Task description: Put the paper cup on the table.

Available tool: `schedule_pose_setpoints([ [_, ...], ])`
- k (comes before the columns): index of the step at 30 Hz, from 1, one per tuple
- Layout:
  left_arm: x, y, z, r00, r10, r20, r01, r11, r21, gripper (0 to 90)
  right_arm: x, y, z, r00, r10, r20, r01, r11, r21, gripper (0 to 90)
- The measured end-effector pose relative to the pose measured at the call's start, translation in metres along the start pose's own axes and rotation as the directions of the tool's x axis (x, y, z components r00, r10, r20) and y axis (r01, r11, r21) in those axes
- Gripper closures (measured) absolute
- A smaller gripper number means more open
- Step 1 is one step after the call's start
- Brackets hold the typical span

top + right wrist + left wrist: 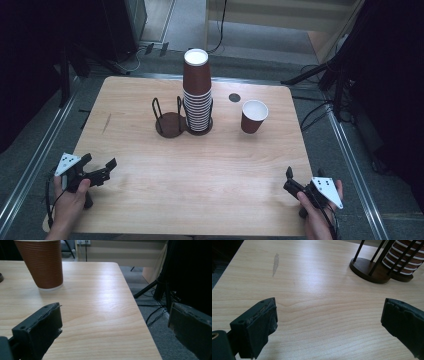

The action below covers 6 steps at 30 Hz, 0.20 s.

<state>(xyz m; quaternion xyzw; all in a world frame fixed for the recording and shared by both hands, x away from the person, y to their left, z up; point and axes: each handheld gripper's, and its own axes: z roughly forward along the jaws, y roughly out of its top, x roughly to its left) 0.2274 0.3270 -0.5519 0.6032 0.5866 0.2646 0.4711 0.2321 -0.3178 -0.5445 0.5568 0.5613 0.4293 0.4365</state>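
Note:
A tall stack of brown ribbed paper cups (197, 90) stands in the right ring of a dark wire cup holder (170, 124) at mid-table; the left ring is empty. A single brown cup (253, 116) stands upright to the right of the holder. My left gripper (100, 161) is open at the near left of the table, empty, facing the holder (368, 270) and the cup stack (403, 257). At the near right corner my right gripper (304, 176) is open and empty. Its own view shows the single cup (41, 263) far ahead to the left.
A small dark disc (234, 97) lies on the wooden table (200, 175) behind the single cup. A pale scuff (275, 263) marks the left side. Tripod legs and cables (152, 290) are on the floor beyond the right table edge.

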Motion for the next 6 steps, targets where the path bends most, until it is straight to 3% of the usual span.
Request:
schedule_pose_setpoints([
  [6, -0.0003, 0.0005, 0.0018, 0.9999, -0.009, 0.013, 0.009, 0.9997, 0.021, 1.1, -0.0041, -0.0012, -0.0035, 0.9990, -0.027, 0.035, 0.026, 0.999, 0.039, 0.0],
])
